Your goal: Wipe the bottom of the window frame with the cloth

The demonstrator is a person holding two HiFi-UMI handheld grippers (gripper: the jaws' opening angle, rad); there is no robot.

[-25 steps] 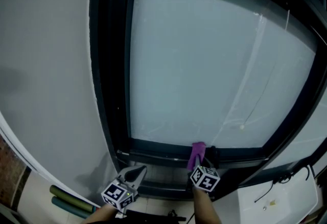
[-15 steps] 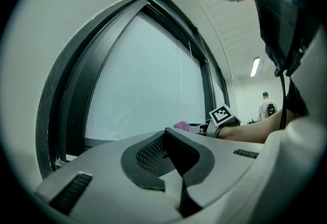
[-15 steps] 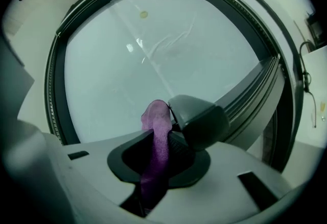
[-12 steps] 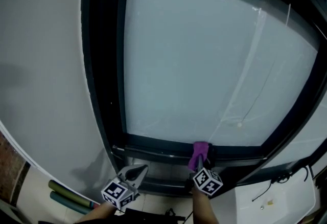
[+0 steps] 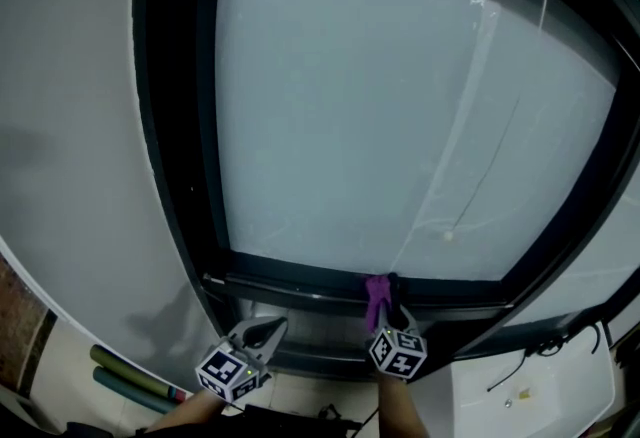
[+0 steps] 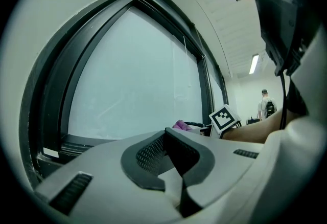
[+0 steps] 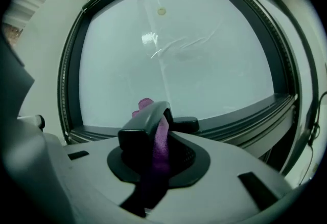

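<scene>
Dim, bluish pictures, lit through the frosted window pane point(image 5: 350, 106).
Heavy fisheye bowing of the dark window frame point(image 5: 170, 126) in all views; black vignette round both gripper views; soft foreground there; pale glare streak on the glass; bright ceiling light strip point(image 6: 254, 64) in left gripper view.

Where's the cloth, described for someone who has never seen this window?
Start at the big frosted window and drop to the dark bottom rail of its frame. Near the rail's middle, a small purple cloth sticks up from the right gripper. It is the only purple thing against that dark rail.
</scene>
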